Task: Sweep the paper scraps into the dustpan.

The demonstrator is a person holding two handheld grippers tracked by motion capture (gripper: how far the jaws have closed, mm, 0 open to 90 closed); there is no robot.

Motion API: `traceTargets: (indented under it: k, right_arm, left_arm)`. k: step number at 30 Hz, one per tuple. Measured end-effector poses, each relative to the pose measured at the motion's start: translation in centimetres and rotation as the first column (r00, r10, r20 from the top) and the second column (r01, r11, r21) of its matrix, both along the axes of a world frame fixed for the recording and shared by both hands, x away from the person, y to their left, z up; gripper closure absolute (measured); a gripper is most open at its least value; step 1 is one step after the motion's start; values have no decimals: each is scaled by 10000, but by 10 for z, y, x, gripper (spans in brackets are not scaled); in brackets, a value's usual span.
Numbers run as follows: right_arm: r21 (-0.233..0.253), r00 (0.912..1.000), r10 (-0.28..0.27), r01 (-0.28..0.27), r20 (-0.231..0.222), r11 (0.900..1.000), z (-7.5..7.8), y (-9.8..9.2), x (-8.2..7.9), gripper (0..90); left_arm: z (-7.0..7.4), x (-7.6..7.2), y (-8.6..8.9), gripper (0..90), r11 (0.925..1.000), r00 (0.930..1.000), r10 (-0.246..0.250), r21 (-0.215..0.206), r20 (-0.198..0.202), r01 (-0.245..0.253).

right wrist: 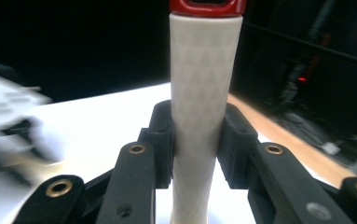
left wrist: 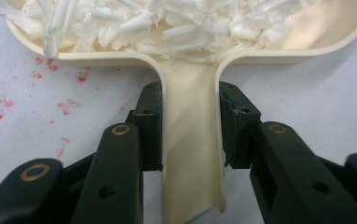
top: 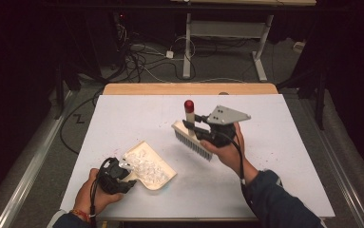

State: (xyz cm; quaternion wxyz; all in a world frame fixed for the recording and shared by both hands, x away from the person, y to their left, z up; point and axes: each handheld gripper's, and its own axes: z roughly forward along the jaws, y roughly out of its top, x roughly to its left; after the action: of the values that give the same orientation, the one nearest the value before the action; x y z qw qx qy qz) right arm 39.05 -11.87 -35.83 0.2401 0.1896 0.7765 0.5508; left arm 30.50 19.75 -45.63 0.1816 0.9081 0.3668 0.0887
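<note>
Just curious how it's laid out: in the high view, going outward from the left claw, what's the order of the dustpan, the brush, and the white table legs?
1. dustpan, in the left claw.
2. brush, mid-table, in the right claw.
3. white table legs, on the floor behind.

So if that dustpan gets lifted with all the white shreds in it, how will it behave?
The dustpan looks like rigid moulded plastic, so it should probably hold its shape when raised. The left tool clamps only its narrow handle, so the loaded end may dip. The white shreds look light and loose; tilting would likely spill some over the open front.
</note>
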Motion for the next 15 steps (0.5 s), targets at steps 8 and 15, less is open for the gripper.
traceTargets:
  k: [8,15]
  right_arm:
    - [-538,9948,-801,836,626,9950,-12,25,65,705]
    - [-466,9932,-975,1005,628,9938,-28,51,97,704]
  left_arm:
    - [-2,0,0,633,10000,10000,43,-70,5,-43]
    - [-2,2,3,633,9997,10000,12,-260,-55,-14]
